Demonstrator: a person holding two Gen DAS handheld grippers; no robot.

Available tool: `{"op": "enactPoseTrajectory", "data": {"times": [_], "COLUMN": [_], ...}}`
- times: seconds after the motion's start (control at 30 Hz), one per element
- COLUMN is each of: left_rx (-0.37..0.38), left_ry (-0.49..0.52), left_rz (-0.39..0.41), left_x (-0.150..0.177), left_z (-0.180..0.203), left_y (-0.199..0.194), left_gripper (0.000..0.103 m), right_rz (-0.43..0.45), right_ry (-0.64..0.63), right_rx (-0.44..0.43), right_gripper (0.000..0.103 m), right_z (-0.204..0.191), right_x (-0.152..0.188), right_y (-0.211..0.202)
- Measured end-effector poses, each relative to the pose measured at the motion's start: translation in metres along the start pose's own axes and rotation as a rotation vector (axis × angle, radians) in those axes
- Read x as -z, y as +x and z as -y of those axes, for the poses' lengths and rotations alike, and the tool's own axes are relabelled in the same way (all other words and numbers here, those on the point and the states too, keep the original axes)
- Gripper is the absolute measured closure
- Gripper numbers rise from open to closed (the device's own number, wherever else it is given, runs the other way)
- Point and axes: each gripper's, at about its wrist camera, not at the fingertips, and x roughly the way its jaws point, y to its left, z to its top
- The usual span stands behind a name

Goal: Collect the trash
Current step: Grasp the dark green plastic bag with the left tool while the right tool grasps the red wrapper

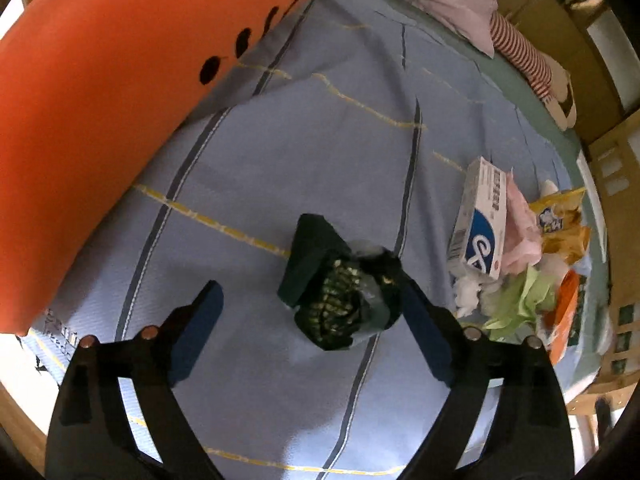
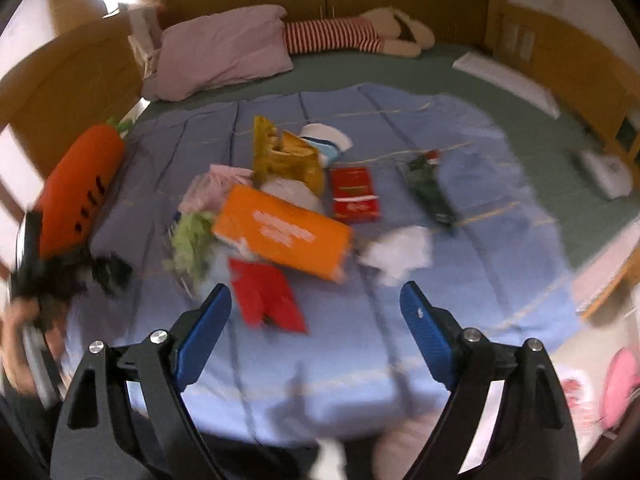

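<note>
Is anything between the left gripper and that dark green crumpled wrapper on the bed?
Nothing visible. The dark green crumpled wrapper lies alone on the blue striped bedsheet, just ahead of the open left gripper, touching or overlapping one blue finger. The trash pile sits off to the side.

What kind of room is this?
Most likely a bedroom: a wide bed under a blue blanket, a mauve pillow at its far end, and a carrot-shaped cushion along one side.

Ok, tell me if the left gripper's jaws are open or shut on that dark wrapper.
Open. The left gripper has its blue pads spread wide, and the dark wrapper lies on the blue bedspread between them, unpinched.
</note>
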Motion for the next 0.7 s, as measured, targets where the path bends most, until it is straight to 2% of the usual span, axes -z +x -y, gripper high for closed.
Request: {"op": "enactPoseTrajectory", "data": {"times": [0.07,0.2,0.33,0.37,0.4,0.43,0.47,0.5,0.57,0.6,0.7], "left_rx": [0.011,0.018,0.040,0.041,0.038,0.033,0.026,0.022,0.014,0.020,0.042], "left_ry": [-0.004,-0.007,-0.004,0.003,0.016,0.028,0.049,0.066,0.089,0.093,0.100], "left_rz": [-0.005,-0.008,-0.028,-0.028,-0.027,-0.026,-0.023,-0.023,-0.036,-0.043,-0.034], "left_x": [0.002,0.003,0.006,0.007,0.008,0.010,0.012,0.013,0.017,0.019,0.022], "left_z": [0.001,0.001,0.004,0.006,0.010,0.013,0.017,0.021,0.025,0.025,0.026], "left_y": [0.001,0.005,0.009,0.010,0.012,0.013,0.014,0.016,0.019,0.020,0.017], "left_gripper": [0.013,0.013,0.012,0.012,0.012,0.014,0.017,0.025,0.038,0.048,0.052], "right_rz": [-0.063,-0.195,-0.233,-0.236,-0.241,-0.245,-0.240,-0.234,-0.217,-0.211,-0.234], "right_ry": [0.034,0.057,0.200,0.205,0.215,0.216,0.203,0.188,0.158,0.152,0.201], "right_rx": [-0.038,0.021,-0.120,-0.146,-0.199,-0.232,-0.234,-0.236,-0.241,-0.253,-0.397], "right_gripper": [0.017,0.017,0.018,0.026,0.039,0.044,0.051,0.056,0.066,0.069,0.070], "right_z": [-0.013,-0.023,-0.002,-0.001,0.000,-0.002,-0.004,-0.007,-0.011,-0.012,-0.006], "right_x": [-0.009,-0.001,0.016,0.018,0.021,0.024,0.026,0.026,0.030,0.031,0.036], "right_y": [0.034,0.094,0.111,0.111,0.109,0.106,0.104,0.098,0.086,0.080,0.061]}}
